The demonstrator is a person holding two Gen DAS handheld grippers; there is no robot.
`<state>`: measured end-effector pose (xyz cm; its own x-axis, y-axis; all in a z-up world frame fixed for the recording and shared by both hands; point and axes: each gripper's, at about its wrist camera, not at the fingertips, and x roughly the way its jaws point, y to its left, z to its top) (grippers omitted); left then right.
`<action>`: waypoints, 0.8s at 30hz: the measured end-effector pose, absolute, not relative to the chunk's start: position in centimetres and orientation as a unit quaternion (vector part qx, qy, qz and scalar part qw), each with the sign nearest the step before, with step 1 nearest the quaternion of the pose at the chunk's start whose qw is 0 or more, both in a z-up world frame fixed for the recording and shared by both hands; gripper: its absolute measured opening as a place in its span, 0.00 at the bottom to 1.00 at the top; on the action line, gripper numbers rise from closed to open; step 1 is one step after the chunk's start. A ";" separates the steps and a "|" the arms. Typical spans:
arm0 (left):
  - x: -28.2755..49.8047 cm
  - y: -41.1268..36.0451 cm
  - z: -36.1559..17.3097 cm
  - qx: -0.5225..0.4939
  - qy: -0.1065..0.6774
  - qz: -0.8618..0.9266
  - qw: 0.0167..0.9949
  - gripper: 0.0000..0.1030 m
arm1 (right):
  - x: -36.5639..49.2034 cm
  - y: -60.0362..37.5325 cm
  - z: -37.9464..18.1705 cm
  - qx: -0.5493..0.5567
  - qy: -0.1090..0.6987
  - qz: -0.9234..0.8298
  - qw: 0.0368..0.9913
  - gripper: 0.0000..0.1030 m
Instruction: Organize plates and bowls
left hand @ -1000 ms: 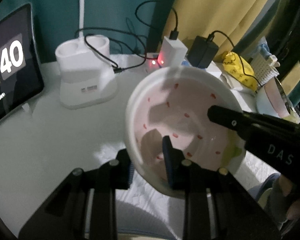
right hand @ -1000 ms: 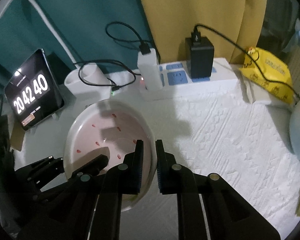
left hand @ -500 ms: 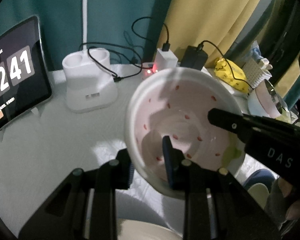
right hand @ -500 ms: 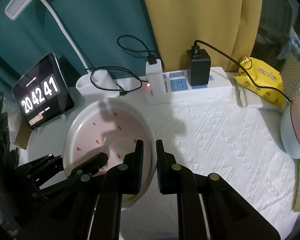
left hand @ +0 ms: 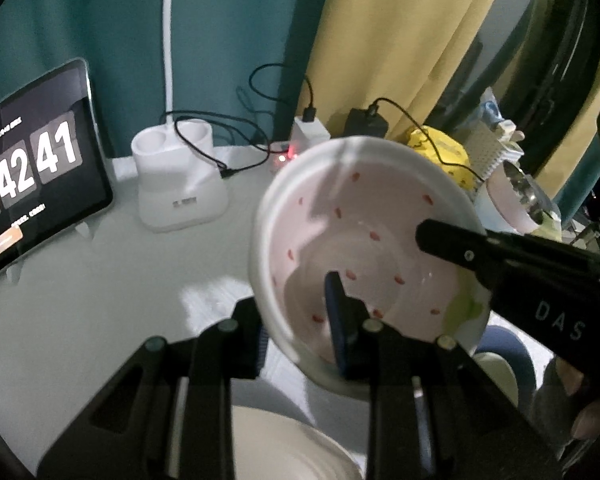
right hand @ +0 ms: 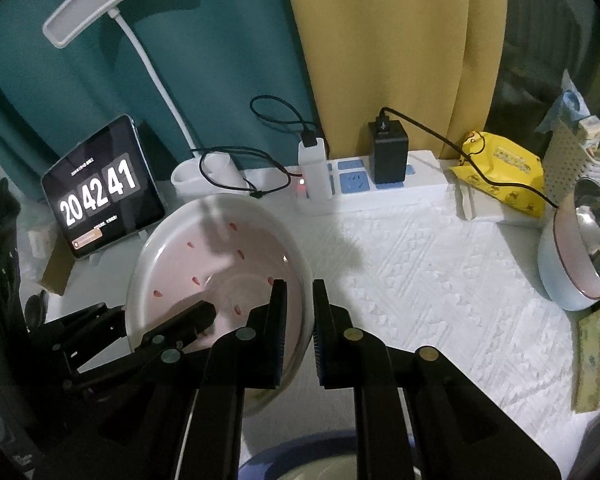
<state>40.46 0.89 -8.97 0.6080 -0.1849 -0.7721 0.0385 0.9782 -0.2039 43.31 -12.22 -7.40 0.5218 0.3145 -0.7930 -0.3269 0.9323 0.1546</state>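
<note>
Fingers of both grippers clamp the bowl [left hand: 364,240] rim; only the right view shows the lamp [right hand: 100,4]

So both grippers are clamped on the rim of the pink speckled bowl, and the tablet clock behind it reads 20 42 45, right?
Not quite. Both the left gripper and the right gripper do clamp the rim of the pink speckled bowl, but the tablet clock reads 20 42 41, not 45. The right wrist view shows the digits clearly.
</note>
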 end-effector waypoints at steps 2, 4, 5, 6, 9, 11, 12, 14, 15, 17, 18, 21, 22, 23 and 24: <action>40.1 0.7 -8.6 -0.083 0.436 -0.064 0.894 0.25 | 42.7 -12.5 -7.0 -0.006 0.450 0.184 0.874 0.13; 39.6 0.3 -8.2 -0.081 0.433 -0.066 0.896 0.25 | 42.2 -12.7 -6.7 -0.005 0.446 0.183 0.876 0.13; 39.4 0.1 -8.0 -0.079 0.431 -0.067 0.896 0.25 | 42.0 -12.8 -6.5 -0.004 0.445 0.183 0.877 0.13; 39.2 0.0 -7.9 -0.078 0.430 -0.067 0.897 0.25 | 41.7 -12.9 -6.3 -0.004 0.443 0.183 0.878 0.13; 38.6 -0.4 -7.5 -0.077 0.427 -0.070 0.898 0.25 | 41.0 -13.1 -5.9 -0.005 0.438 0.183 0.880 0.13; 38.3 -0.6 -7.2 -0.075 0.425 -0.071 0.899 0.25 | 40.5 -13.4 -5.7 -0.004 0.435 0.183 0.882 0.13; 38.1 -0.7 -7.0 -0.075 0.424 -0.072 0.900 0.25 | 40.3 -13.5 -5.5 -0.003 0.434 0.183 0.882 0.13; 37.7 -1.0 -6.8 -0.073 0.422 -0.074 0.901 0.25 | 39.9 -13.8 -5.3 -0.001 0.432 0.182 0.883 0.13; 37.5 -1.2 -6.6 -0.072 0.420 -0.075 0.901 0.25 | 39.7 -13.9 -5.3 -0.001 0.432 0.181 0.884 0.13; 37.2 -1.5 -6.4 -0.071 0.419 -0.077 0.902 0.25 | 39.3 -14.2 -5.1 0.002 0.429 0.180 0.885 0.13; 36.9 -1.7 -6.3 -0.070 0.418 -0.078 0.902 0.25 | 39.1 -14.5 -5.0 0.002 0.428 0.180 0.886 0.13; 36.5 -2.3 -6.2 -0.068 0.418 -0.082 0.902 0.25 | 38.5 -15.0 -4.9 0.004 0.425 0.178 0.887 0.13; 36.3 -2.4 -6.2 -0.067 0.418 -0.083 0.902 0.25 | 38.3 -15.1 -4.8 0.005 0.425 0.177 0.888 0.13; 36.2 -2.6 -6.2 -0.065 0.418 -0.084 0.902 0.25 | 38.1 -15.3 -4.8 0.006 0.424 0.177 0.888 0.13; 36.1 -2.9 -6.2 -0.064 0.419 -0.085 0.902 0.25 | 38.0 -15.5 -4.7 0.007 0.423 0.176 0.889 0.13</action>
<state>36.10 -2.89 -6.23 0.6351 -0.2073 -0.7441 0.1004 0.9773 -0.1866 37.99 -15.48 -4.75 0.5796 0.3191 -0.7498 -0.3073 0.9378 0.1615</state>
